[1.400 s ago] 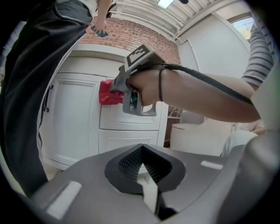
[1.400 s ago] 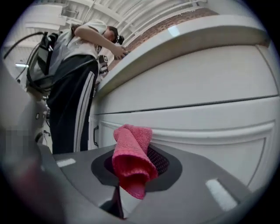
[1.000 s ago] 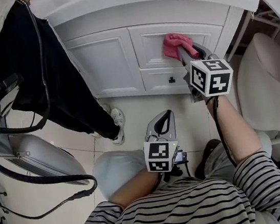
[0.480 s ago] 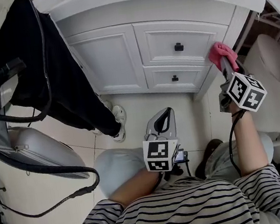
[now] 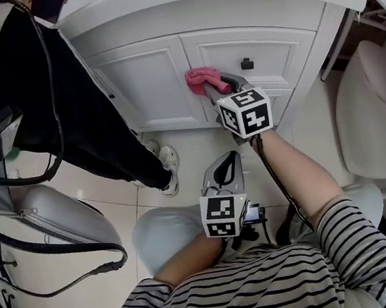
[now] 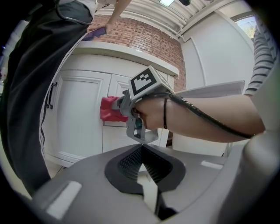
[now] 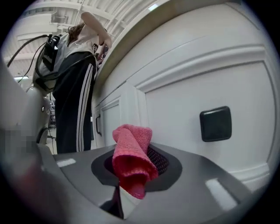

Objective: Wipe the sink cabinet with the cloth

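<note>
Two grippers: right gripper point(image 5: 210, 84) clamps folded pink cloth point(image 5: 198, 78) against white panelled sink cabinet point(image 5: 146, 81) front; left gripper point(image 5: 229, 160) clenched, empty.

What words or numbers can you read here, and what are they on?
None can be read.
The cubes on the left gripper and the right gripper carry only black-and-white square patterns, not letters.
The pink cloth, the sink cabinet and the drawer knob show no print.
</note>
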Available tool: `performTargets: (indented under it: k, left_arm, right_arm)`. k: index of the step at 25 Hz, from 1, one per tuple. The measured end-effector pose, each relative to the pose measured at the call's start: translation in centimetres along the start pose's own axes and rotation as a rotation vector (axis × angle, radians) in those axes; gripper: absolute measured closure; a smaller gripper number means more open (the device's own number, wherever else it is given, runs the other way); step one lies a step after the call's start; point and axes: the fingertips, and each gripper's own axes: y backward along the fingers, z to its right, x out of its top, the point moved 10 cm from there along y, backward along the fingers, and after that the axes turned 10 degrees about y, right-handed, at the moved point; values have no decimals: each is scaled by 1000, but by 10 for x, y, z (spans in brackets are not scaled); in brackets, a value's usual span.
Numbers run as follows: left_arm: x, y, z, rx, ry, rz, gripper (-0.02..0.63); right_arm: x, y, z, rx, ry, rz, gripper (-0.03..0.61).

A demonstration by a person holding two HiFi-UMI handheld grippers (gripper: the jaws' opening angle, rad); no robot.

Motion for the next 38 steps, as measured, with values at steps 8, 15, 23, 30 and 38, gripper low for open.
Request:
performTargets:
  k: [8,15,23,30,38]
  left_arm:
    - [3,-2,1,-33,19,-4,620]
    - [5,-2,2,-36,42,1,620]
    - [3,-5,1,-42,57,-12,620]
    - [0,-3,-3,-25,39,-17,620]
    - [1,-7,-4,-42,55,-19,620]
  right_arm:
    - [-27,66,63,-179,-27,-45,486]
    - [-58,159,126,-416,-132,-63,482]
    - [-59,115,61,-221,-179,-1,486]
    - [-78,-10,-9,19,40,-70,486]
    - [-99,40,42,-160,47,-88,489]
